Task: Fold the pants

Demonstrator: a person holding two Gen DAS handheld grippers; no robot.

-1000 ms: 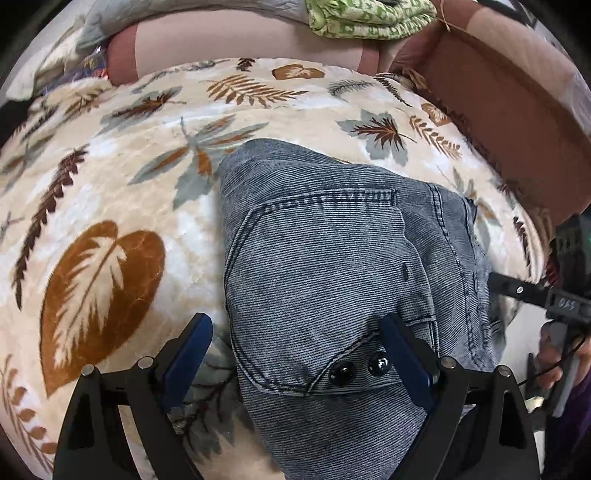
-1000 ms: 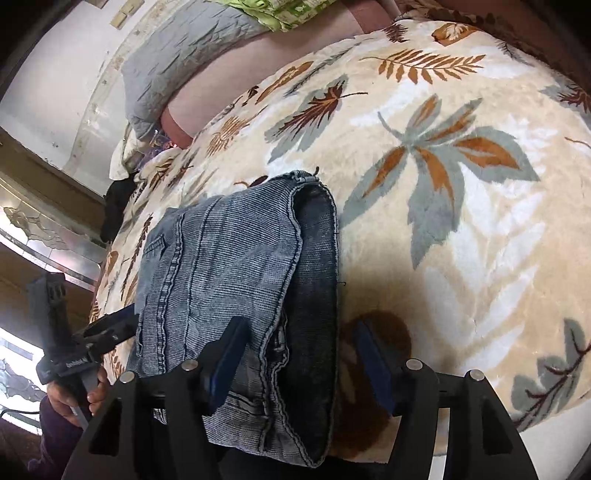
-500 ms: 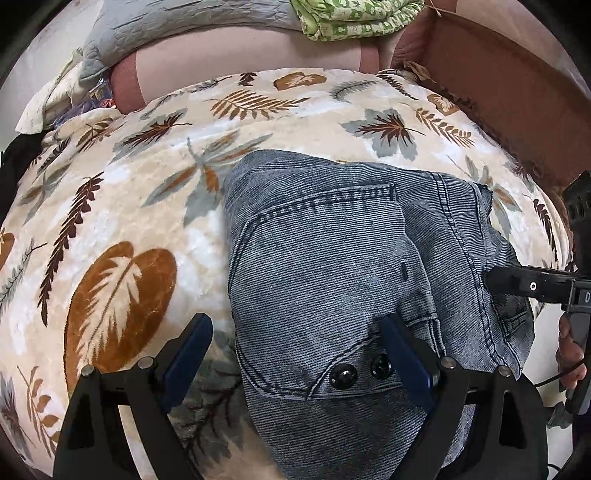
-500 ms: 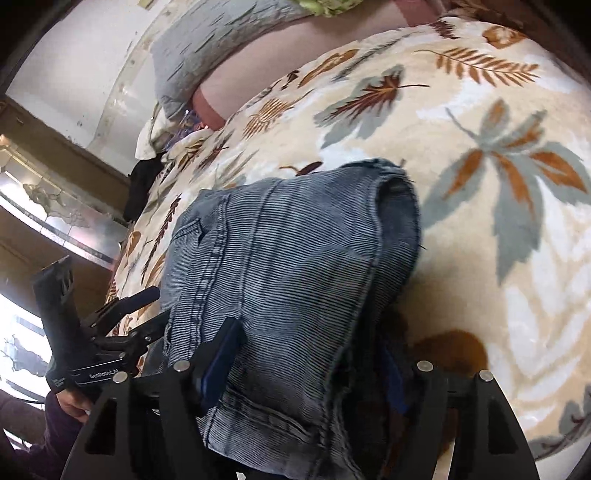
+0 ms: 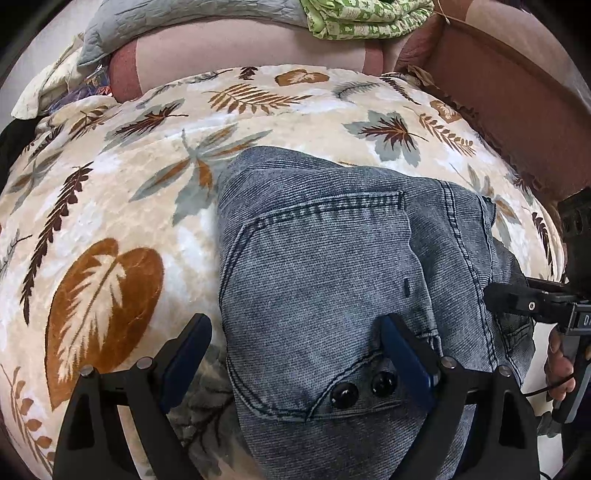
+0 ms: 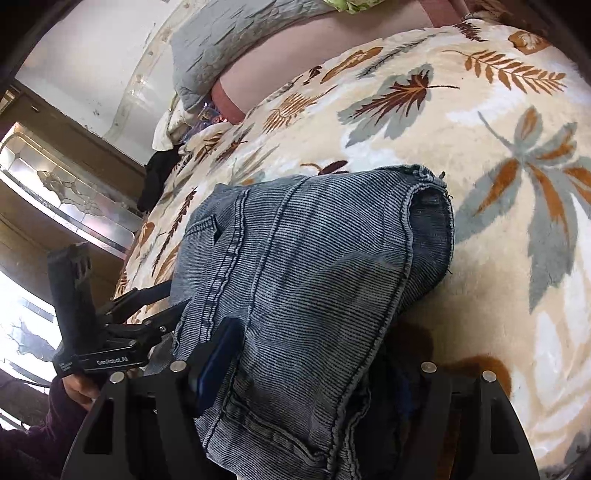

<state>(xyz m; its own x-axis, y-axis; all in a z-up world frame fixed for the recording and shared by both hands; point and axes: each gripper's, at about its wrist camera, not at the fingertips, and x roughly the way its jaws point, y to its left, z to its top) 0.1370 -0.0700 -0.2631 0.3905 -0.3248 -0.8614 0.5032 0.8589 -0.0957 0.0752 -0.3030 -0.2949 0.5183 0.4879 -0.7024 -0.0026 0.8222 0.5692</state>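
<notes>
Blue denim pants (image 5: 317,266) lie folded on a cream blanket with leaf prints (image 5: 110,229). My left gripper (image 5: 295,350) stands open over the near end of the pants. The corner with two dark buttons (image 5: 364,389) sits between its blue fingers. The right finger rests over the denim, the left one over the blanket. My right gripper (image 6: 306,354) straddles the thick folded side of the pants (image 6: 314,266) with its jaws wide. Its left pad (image 6: 218,354) lies against the denim and the right finger is hidden under cloth. In the left wrist view, the right gripper (image 5: 517,299) reaches the pants' right edge.
A grey quilted pillow (image 5: 192,18) and a green patterned cloth (image 5: 369,16) lie at the head of the bed. A brown padded side (image 5: 498,110) runs along the right. A black garment (image 6: 159,173) and a glass-fronted cabinet (image 6: 66,192) stand off the bed's far side.
My right gripper has slid in over the folded side of the pants, and its right finger is now covered by denim. The left gripper has hardly moved.
</notes>
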